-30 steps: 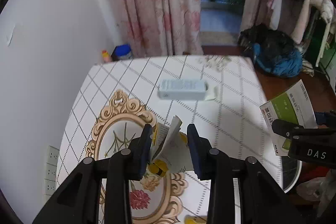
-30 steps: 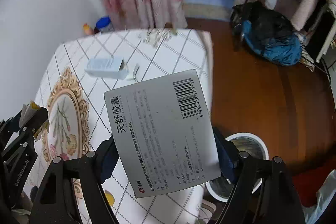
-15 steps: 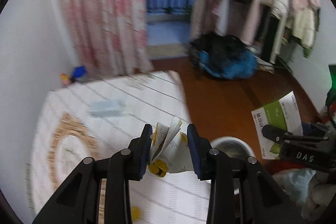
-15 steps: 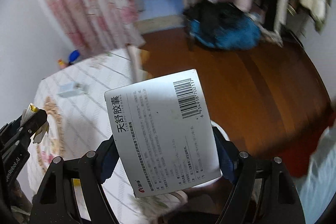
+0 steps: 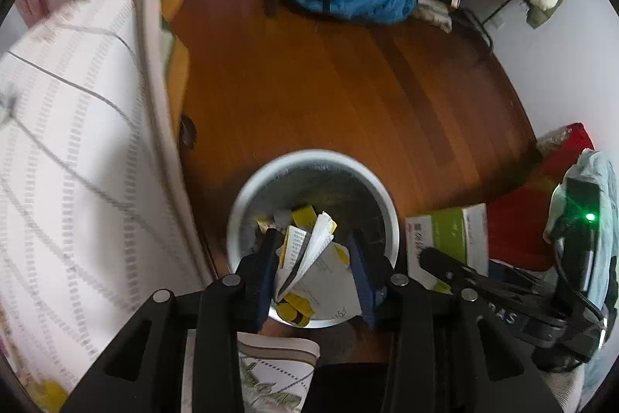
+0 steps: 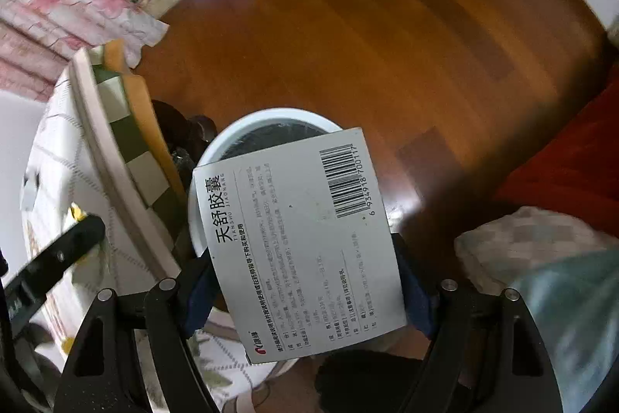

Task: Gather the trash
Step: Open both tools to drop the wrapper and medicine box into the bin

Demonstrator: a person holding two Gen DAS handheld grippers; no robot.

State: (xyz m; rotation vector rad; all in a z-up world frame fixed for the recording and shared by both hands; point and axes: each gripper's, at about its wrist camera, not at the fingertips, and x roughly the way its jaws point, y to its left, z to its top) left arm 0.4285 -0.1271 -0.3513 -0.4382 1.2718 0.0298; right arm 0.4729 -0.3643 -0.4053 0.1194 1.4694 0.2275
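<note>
Left gripper clamps crumpled white-and-yellow paper scraps over round white-rimmed bin, lower centre, for dropping | right gripper grips flat grey medicine carton over it.

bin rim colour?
White rim, dark mesh inside; clearest in left wrist view.

A reddish wooden floor meets a white wall, pink floral curtains hanging nearby.

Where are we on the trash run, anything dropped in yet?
Some yellow scraps already lie in the bin. In hand: the left gripper holds crumpled papers above it, and the right gripper holds a medicine box over the rim. Left: releasing both.
</note>
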